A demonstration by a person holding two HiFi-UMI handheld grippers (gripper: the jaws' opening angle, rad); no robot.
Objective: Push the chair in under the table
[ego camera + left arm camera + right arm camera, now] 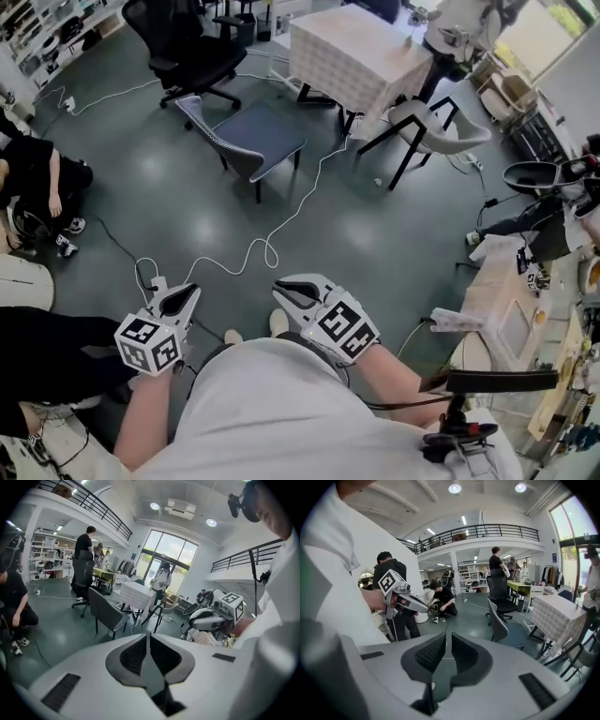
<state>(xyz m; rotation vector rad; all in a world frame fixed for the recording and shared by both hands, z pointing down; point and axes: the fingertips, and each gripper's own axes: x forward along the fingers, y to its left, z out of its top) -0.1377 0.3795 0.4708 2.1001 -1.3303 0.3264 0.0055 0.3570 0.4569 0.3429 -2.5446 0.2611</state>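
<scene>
Nearest, the left gripper (178, 302) and right gripper (295, 292) are clenched on nothing. Well ahead, the grey chair (248, 131), probably the one meant, stands apart from the table (352, 52). The floor cable (272, 230) near its legs could snag during pushing.

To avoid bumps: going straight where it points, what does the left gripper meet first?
The left gripper points downward, so probably the floor near the white cable, before the chair; depth unclear.

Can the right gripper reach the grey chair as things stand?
Probably not yet: right gripper is shut, held close in; grey chair stands well off across the floor. Only a white cable lies between.
</scene>
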